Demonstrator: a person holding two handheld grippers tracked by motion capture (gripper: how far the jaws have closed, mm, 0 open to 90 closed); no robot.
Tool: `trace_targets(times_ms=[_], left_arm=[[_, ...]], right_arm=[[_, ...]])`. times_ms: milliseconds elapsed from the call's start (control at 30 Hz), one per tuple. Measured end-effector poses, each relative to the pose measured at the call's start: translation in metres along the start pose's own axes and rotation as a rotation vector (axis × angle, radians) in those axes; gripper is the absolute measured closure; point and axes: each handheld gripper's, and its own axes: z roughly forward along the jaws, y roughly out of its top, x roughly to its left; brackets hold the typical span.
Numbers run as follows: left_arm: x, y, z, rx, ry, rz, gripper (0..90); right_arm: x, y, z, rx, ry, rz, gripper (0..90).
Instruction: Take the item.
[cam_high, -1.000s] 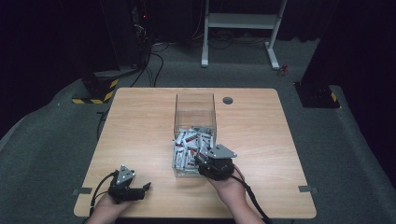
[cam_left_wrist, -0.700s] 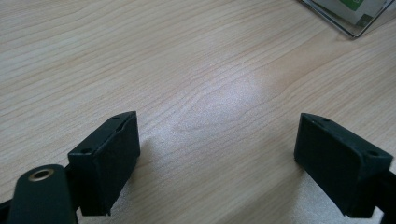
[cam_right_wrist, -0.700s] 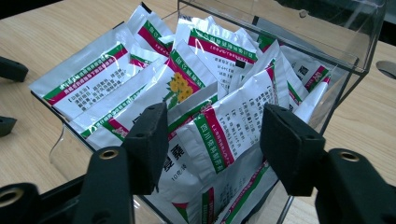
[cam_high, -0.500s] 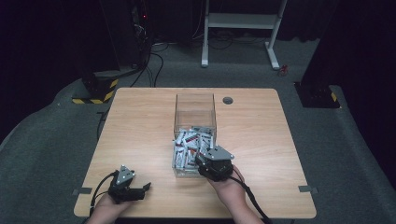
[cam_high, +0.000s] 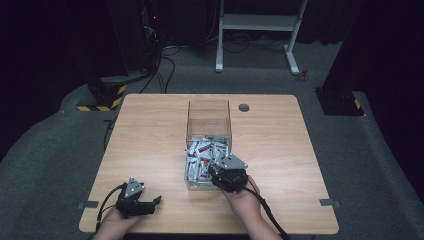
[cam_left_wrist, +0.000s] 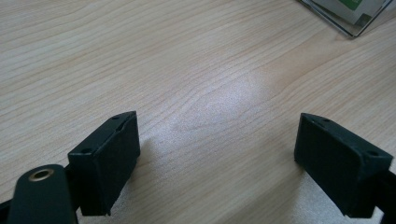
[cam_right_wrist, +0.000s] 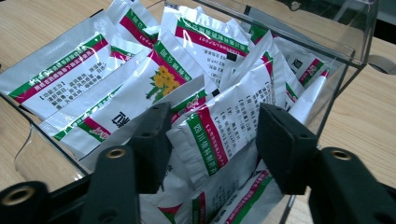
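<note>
White foil sachet with a red and a green stripe (cam_right_wrist: 219, 135) stands between the two black jaws of the right gripper (cam_right_wrist: 212, 144), in the near end of the clear rectangular plastic box (cam_high: 208, 145). Its long axis runs away from the gripper and tilts up, its top edge toward the box's far end. It leans on the heap of like white sachets (cam_high: 205, 155) that fills the near half of the box; the far half is bare.

The right gripper (cam_high: 227, 172) hangs over the box's near right corner, pointed down into it, the right hand (cam_high: 242, 192) behind it and the forearm running to the table's near edge. Its jaws have just been closing and stand about half apart. The sachet is between them, and its edges look to meet the pads, but I cannot tell whether they press it.

The left gripper (cam_high: 134, 199) lies well to the left of the box, near the front edge of the light wooden table (cam_high: 150, 135), in the left hand (cam_high: 117, 217). Its jaws stand wide apart and hold nothing; bare wood shows between them in the left gripper view (cam_left_wrist: 215, 158), with a corner of the box at the upper right.

The box's walls stand close around the right jaws. To the left and right of the box the table is open wood.
</note>
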Motion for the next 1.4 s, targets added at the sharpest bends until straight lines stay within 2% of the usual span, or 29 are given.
trace_targets(times_ms=[100, 133, 267, 500, 767, 1000, 1167, 1267, 1400], left_arm=[[0.000, 0.000, 0.000, 0.000, 0.000, 0.000, 14.6], [0.000, 0.000, 0.000, 0.000, 0.000, 0.001, 14.6], [0.000, 0.000, 0.000, 0.000, 0.000, 0.000, 14.6], [0.000, 0.000, 0.000, 0.000, 0.000, 0.001, 14.6], [0.000, 0.000, 0.000, -0.001, -0.003, 0.000, 14.5], [0.000, 0.000, 0.000, -0.001, 0.000, 0.003, 14.8], [0.001, 0.000, 0.000, 0.000, 0.006, 0.003, 15.0], [0.000, 0.000, 0.000, -0.002, 0.006, -0.004, 15.0], [0.000, 0.000, 0.000, -0.004, 0.007, -0.008, 15.0]], right_arm=[[-0.002, -0.001, -0.002, -0.005, 0.004, 0.007, 55.0], [-0.002, -0.003, -0.004, -0.010, 0.003, 0.012, 59.9], [-0.004, -0.007, -0.010, -0.032, 0.006, 0.027, 68.3], [-0.006, -0.013, -0.015, -0.051, 0.007, 0.075, 76.4], [-0.010, -0.014, -0.013, -0.060, 0.031, 0.096, 85.4], [-0.012, -0.015, -0.012, -0.076, 0.066, 0.124, 90.0], [-0.015, -0.016, -0.014, -0.108, 0.090, 0.122, 90.0], [-0.014, -0.016, -0.015, -0.114, 0.096, 0.107, 90.0], [-0.013, -0.018, -0.017, -0.134, 0.097, 0.112, 90.0]])
